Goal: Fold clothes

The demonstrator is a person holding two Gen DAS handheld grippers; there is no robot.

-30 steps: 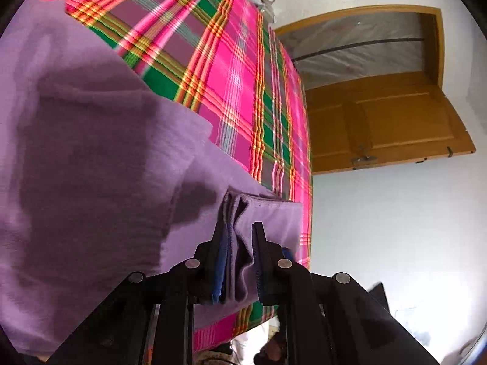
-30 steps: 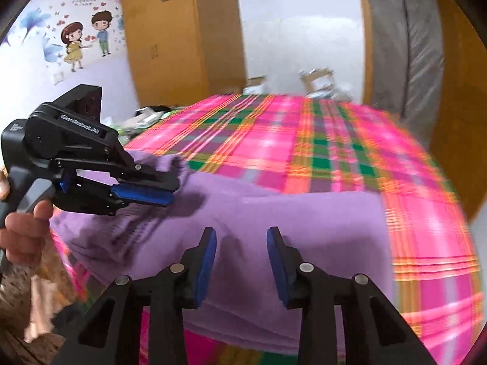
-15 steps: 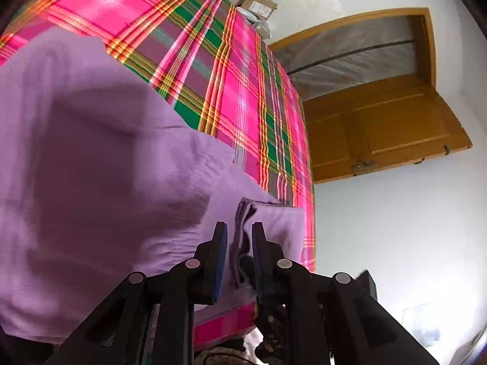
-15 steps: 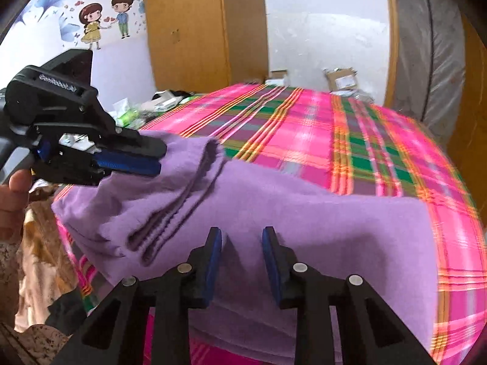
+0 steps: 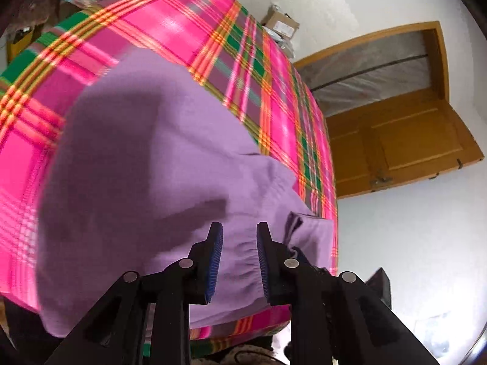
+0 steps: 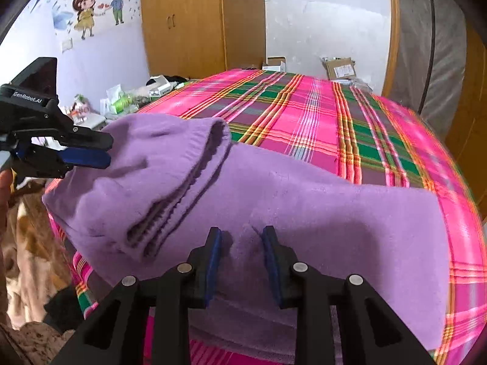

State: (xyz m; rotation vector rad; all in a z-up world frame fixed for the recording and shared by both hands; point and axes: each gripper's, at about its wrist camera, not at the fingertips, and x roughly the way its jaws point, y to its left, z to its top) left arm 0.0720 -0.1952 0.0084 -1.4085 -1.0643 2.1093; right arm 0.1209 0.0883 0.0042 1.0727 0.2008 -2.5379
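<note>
A purple knit garment (image 5: 152,167) lies spread over the near part of a bed with a pink plaid cover (image 5: 213,30). In the right wrist view its left part (image 6: 167,164) is folded over onto the rest (image 6: 304,213), ribbed edges showing. My left gripper (image 5: 239,228) is opening and nothing is between its pads. In the right wrist view it (image 6: 106,149) hangs just off the fold's left side. My right gripper (image 6: 240,232) stands part open, tips at the garment's near edge. A slight pucker of cloth lies between the tips, and the pads are not pressing on it.
The plaid cover (image 6: 304,106) runs back to cardboard boxes (image 6: 339,68) by the wall. A wooden wardrobe (image 6: 188,21) stands behind, a wooden door (image 5: 411,146) to the right. Clutter (image 6: 127,97) sits left of the bed. A person's hand (image 6: 4,188) holds the left gripper.
My left gripper let go of the folded edge, its jaws parted, and it drew away to the left. The fold now rests on the garment. My right gripper narrowed a little and settled at the near edge.
</note>
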